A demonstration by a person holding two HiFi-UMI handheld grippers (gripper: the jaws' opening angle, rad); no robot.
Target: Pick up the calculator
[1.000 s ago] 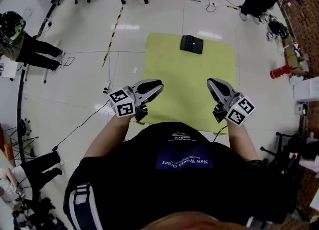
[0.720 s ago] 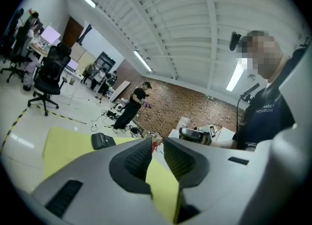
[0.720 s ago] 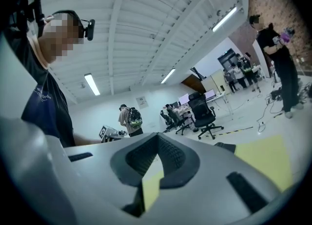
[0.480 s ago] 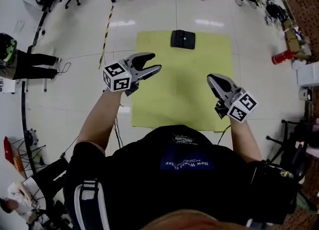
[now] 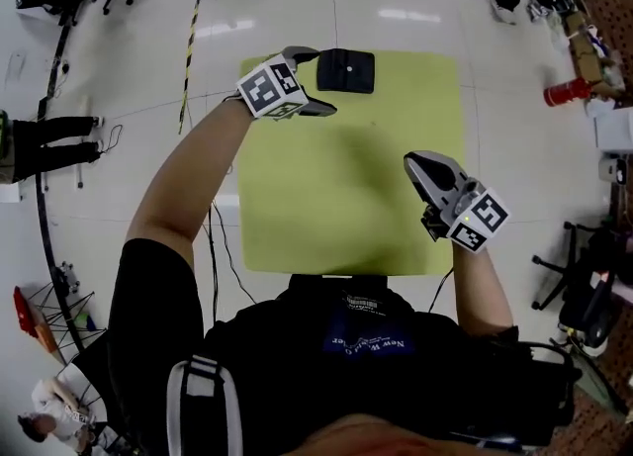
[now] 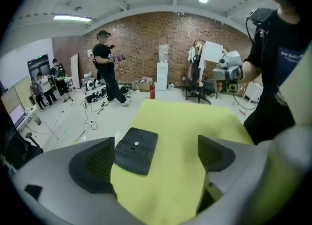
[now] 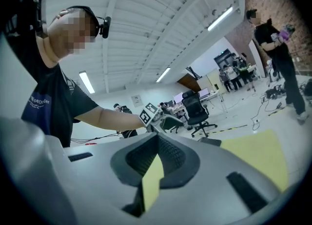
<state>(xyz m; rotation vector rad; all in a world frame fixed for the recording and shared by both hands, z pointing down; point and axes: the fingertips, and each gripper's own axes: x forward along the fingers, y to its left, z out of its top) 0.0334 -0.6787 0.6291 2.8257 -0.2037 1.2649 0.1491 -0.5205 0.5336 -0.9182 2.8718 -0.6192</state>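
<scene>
Nothing is lifted yet. The calculator (image 5: 345, 70) lies flat at the far edge of the yellow mat (image 5: 346, 197). The left gripper (image 5: 313, 79) is held just beside it, jaws opening, the calculator seemingly partly between them but unpressed. The right gripper (image 5: 420, 165) is kept closed, well apart — closing and lifting are left.

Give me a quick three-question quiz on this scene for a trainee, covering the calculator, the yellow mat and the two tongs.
1. True or false: the calculator lies on the yellow mat.
2. Fill in: the jaws of the right tongs are ___ (together or apart).
3. Which tongs are nearer the calculator? A: left tongs. B: right tongs.

Key:
1. True.
2. Together.
3. A. The jaws of the left tongs are opening. Nothing is gripped between them, and the calculator lies just ahead, untouched.
</scene>
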